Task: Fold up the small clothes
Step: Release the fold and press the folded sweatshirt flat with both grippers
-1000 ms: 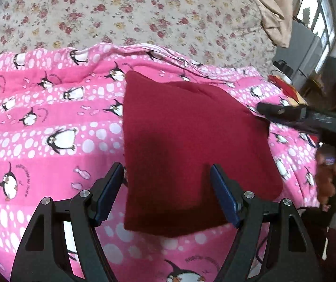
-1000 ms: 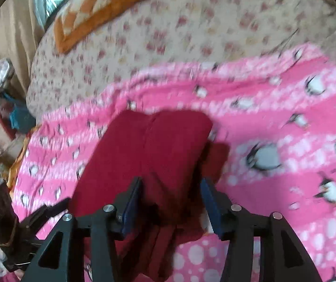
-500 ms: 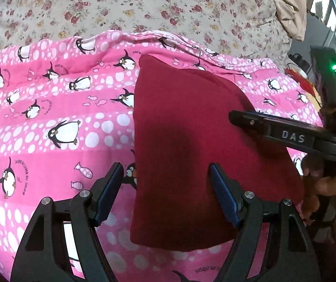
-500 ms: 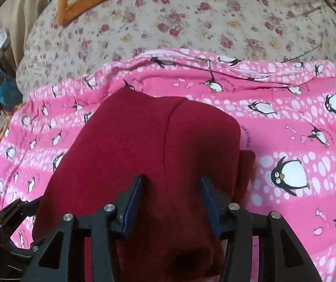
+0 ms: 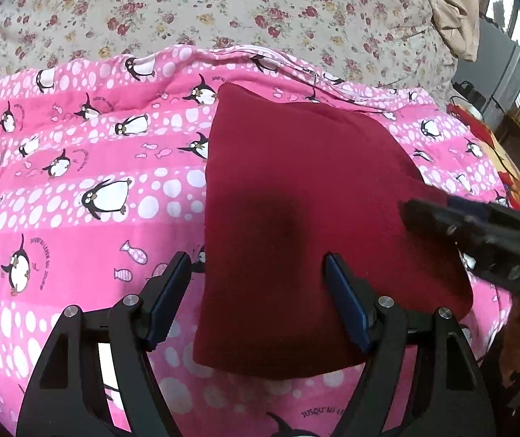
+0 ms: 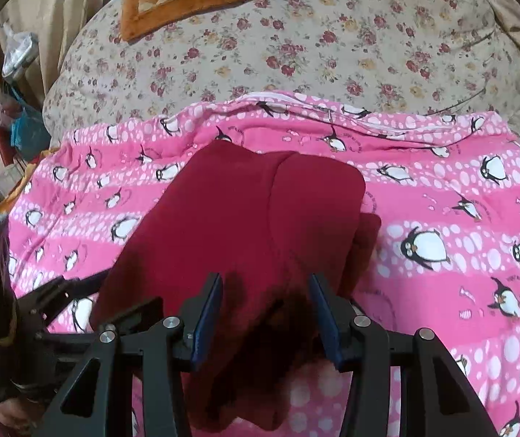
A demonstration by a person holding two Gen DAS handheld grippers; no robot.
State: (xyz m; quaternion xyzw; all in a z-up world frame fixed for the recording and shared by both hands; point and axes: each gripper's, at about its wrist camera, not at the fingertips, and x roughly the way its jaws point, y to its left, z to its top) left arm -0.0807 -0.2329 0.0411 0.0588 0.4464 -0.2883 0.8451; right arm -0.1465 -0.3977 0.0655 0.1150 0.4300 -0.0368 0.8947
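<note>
Now lying squarer on the penguin blanket [image 5: 78,255]: maroon garment [image 5: 296,200]; left tongs [image 5: 256,291] hovering spread, right tongs [image 6: 265,309] straddling its bunched edge, pinching nothing.

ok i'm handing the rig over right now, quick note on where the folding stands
Left gripper: open, empty, fingers straddling the near left edge of the red garment.
Right gripper: open over the garment's near right part, gripping nothing that shows.
Garment lies folded into a rough rectangle on the pink penguin blanket.
Left: a lower layer sticks out on the right side; tuck it or fold once more.
</note>
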